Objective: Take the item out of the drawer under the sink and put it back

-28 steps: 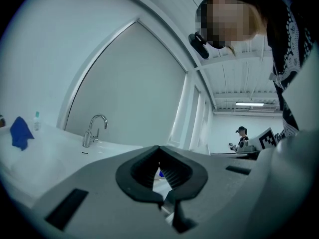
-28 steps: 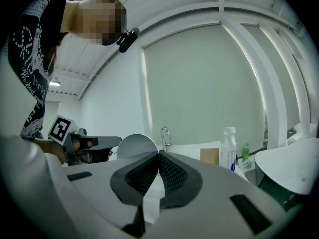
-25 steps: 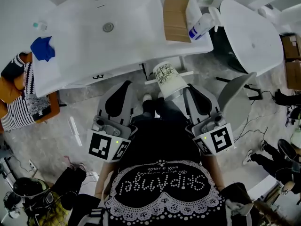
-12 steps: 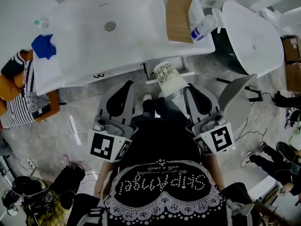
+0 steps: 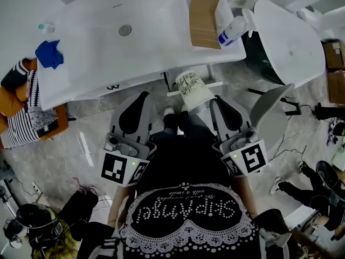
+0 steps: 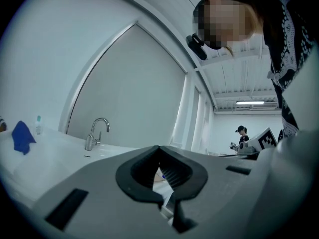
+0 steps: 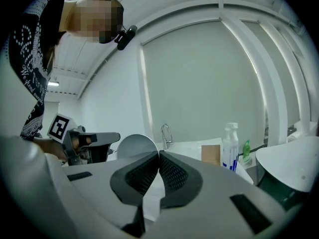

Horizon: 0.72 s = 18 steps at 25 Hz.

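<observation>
Both pairs of jaws are pinched together on nothing: the right gripper (image 7: 159, 156) has its tips touching, and so does the left gripper (image 6: 159, 148) (only background shows through the slot below the tips). Just ahead of my right tips, toward the left ones, stands the white tub with black print (image 5: 191, 88), at the front edge of the white sink basin (image 5: 81, 47); I can't tell whether it sits in a drawer. Farther beyond are a brown cardboard box (image 5: 203, 20) and a white spray bottle (image 5: 232, 28).
</observation>
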Each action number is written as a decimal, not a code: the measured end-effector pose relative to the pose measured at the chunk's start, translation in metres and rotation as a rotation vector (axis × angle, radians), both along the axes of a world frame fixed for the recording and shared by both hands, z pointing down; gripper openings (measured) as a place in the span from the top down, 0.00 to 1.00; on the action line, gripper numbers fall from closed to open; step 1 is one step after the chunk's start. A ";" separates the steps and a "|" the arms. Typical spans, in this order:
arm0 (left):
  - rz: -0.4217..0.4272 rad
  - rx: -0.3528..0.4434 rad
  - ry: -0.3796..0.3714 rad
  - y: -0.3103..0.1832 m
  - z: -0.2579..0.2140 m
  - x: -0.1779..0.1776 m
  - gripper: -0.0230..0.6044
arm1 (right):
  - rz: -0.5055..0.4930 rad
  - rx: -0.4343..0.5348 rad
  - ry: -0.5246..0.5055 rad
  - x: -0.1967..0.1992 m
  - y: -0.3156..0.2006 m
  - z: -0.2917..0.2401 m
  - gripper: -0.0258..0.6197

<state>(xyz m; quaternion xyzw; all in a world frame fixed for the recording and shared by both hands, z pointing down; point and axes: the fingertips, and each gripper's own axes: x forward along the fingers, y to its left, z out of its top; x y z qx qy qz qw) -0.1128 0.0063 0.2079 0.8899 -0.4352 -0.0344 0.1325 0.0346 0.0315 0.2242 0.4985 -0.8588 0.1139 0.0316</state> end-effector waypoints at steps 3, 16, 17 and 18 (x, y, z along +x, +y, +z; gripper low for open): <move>0.001 -0.005 -0.001 0.000 0.002 0.000 0.96 | 0.007 -0.010 -0.006 0.001 0.001 0.003 0.92; -0.001 -0.023 -0.004 -0.001 0.009 0.009 0.96 | 0.030 -0.049 -0.006 0.015 0.000 0.013 0.92; 0.000 -0.025 -0.004 -0.002 0.009 0.011 0.96 | 0.033 -0.052 -0.007 0.018 0.000 0.014 0.92; 0.000 -0.028 -0.004 -0.002 0.009 0.015 0.96 | 0.034 -0.055 -0.009 0.021 0.000 0.014 0.92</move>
